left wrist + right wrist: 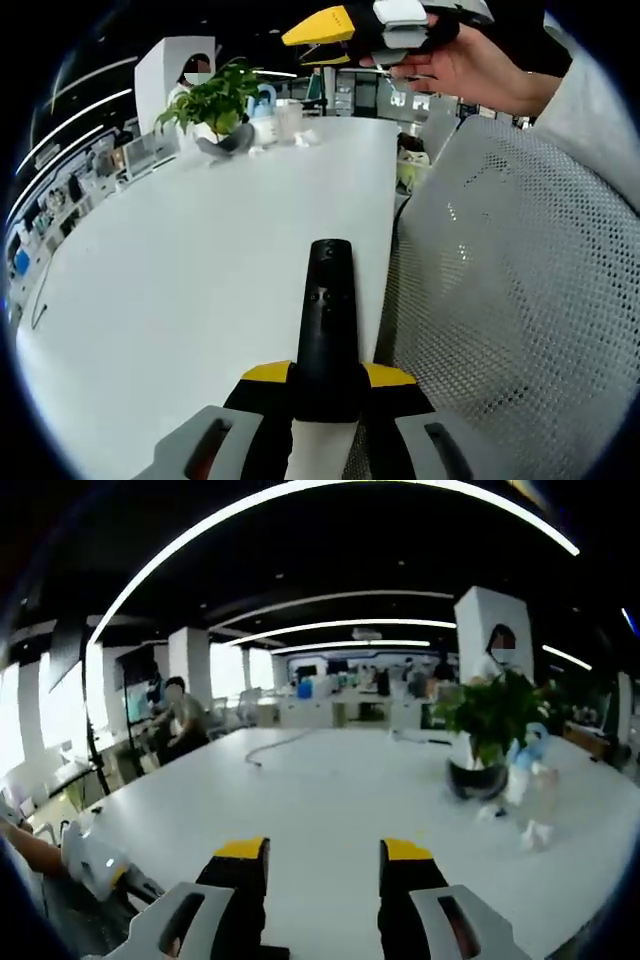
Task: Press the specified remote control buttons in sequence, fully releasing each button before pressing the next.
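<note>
left claw (328,385) clenched on a slim black remote control (329,320) at bottom centre over the white counter (200,270); right claw (325,880) released, jaws apart.

Your right gripper (325,890) hangs over the white table (330,800) with its yellow-tipped jaws parted and nothing between them. Ahead and to its right stands a potted plant (483,735) in a dark pot, with a pale blue-and-white figure (527,780) just beside it — too blurred to name. A cable (275,746) trails across the table farther ahead. Low at the left — the other gripper (100,870), partly seen. A seated person (180,718) is far left.
</note>
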{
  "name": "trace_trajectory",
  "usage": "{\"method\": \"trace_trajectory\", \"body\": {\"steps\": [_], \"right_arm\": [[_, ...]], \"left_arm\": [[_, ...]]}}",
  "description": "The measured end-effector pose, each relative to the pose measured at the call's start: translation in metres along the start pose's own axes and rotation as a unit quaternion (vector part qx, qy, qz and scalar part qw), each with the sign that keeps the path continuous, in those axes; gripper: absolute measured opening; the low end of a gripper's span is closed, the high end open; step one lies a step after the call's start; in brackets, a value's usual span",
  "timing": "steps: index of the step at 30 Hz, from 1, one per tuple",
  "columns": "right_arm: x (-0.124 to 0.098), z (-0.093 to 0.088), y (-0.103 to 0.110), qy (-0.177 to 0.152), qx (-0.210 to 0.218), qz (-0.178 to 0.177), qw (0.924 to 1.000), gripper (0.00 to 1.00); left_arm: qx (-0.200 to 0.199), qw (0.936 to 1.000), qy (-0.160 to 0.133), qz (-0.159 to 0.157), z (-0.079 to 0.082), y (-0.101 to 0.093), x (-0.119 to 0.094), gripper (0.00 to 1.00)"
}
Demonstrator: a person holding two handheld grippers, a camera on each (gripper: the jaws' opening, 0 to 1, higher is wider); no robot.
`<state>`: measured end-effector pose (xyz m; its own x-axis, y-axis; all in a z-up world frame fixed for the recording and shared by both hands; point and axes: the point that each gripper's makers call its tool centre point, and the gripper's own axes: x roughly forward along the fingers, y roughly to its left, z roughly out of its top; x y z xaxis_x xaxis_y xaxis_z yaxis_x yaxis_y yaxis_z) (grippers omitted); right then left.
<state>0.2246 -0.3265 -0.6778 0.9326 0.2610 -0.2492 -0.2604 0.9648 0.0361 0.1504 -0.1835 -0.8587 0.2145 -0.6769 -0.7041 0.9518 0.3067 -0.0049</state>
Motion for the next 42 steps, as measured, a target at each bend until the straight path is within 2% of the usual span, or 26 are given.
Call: {"method": "trace_trajectory", "body": {"steps": [3, 7, 10, 16, 20, 23, 29, 33, 36, 42], "right_arm": [[-0.002, -0.005, -0.009, -0.01, -0.007, -0.021, 0.9997, 0.64], [-0.001, -0.012, -0.02, 0.0, 0.008, -0.045, 0.999, 0.71], [0.001, -0.013, -0.028, -0.013, 0.006, -0.069, 0.9975, 0.71], [-0.001, -0.015, -0.034, -0.011, -0.009, -0.097, 0.9951, 0.74], [0.001, -0.021, -0.036, 0.006, -0.008, -0.101, 0.9948, 0.75], [0.0, -0.019, -0.035, 0.003, -0.013, -0.1, 0.9949, 0.72], [0.002, -0.025, -0.033, 0.018, -0.02, -0.099, 0.9947, 0.75], [0.001, -0.02, -0.033, 0.005, -0.033, -0.105, 0.9939, 0.81], [0.002, -0.023, -0.033, 0.013, -0.027, -0.102, 0.9943, 0.85], [0.003, -0.025, -0.03, 0.02, -0.026, -0.097, 0.9947, 0.84]], "left_arm": [[-0.003, 1.0, 0.0, 0.002, 0.0, 0.0, 0.0, 0.25], [-0.006, 1.0, -0.002, 0.003, 0.0, 0.0, 0.0, 0.25], [-0.005, 1.0, -0.005, 0.003, 0.0, 0.0, 0.0, 0.25], [-0.006, 0.9999, -0.007, 0.004, 0.0, 0.0, 0.0, 0.25], [-0.006, 0.9999, -0.007, 0.005, 0.0, 0.0, 0.0, 0.25], [-0.006, 0.9999, -0.007, 0.005, 0.0, 0.0, 0.0, 0.25], [-0.01, 0.9999, -0.011, 0.007, 0.0, 0.001, -0.001, 0.25], [-0.008, 0.9999, -0.009, 0.006, 0.0, 0.001, -0.001, 0.25], [-0.011, 0.9999, -0.007, 0.008, 0.001, 0.001, 0.0, 0.25], [-0.014, 0.9998, 0.004, 0.01, 0.001, 0.002, 0.0, 0.25]]}}
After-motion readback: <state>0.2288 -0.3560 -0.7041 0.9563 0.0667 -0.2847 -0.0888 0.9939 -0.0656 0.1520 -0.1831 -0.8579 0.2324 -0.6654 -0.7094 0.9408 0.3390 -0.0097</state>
